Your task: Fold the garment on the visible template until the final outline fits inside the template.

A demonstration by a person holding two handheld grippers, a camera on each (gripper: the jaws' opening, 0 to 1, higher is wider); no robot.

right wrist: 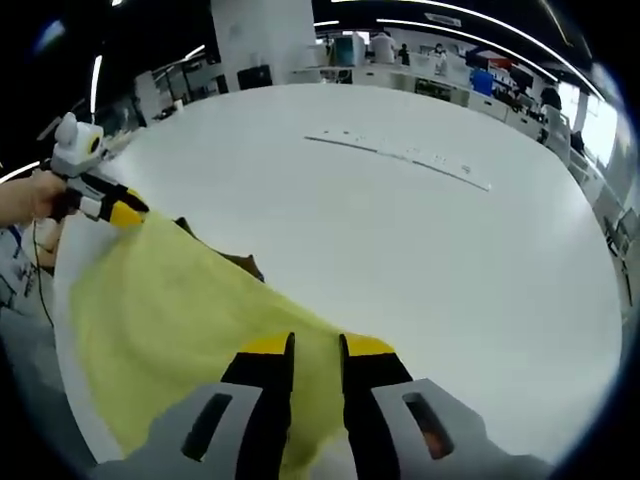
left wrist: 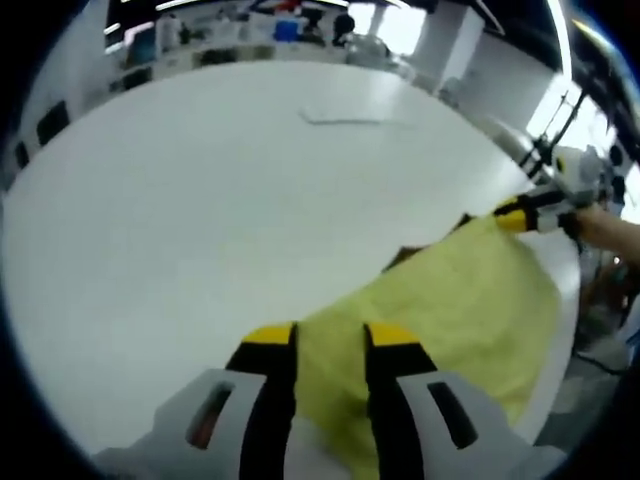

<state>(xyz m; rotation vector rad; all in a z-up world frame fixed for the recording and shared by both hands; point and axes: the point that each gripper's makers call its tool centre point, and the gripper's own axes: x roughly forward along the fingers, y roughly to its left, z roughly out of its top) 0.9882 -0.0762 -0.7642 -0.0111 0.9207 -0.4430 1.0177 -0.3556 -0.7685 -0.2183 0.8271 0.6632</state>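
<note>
A yellow garment (left wrist: 450, 300) hangs stretched between my two grippers above the white table (left wrist: 200, 220). My left gripper (left wrist: 330, 345) is shut on one edge of the cloth, which runs up between its yellow-tipped jaws. Off to the right in that view, my right gripper (left wrist: 522, 215) pinches the far corner. In the right gripper view the garment (right wrist: 170, 320) spreads to the left, my right gripper (right wrist: 316, 352) is shut on its near edge, and my left gripper (right wrist: 118, 212) holds the other corner. A thin pale template mark (right wrist: 400, 152) (left wrist: 340, 118) lies far off on the table.
A dark patch (right wrist: 240, 264) (left wrist: 405, 257) shows at the cloth's upper edge. A person's hand (right wrist: 30, 195) (left wrist: 605, 225) holds each far gripper. The table's edge (right wrist: 70, 400) runs under the garment. Desks and equipment (right wrist: 420, 60) stand behind the table.
</note>
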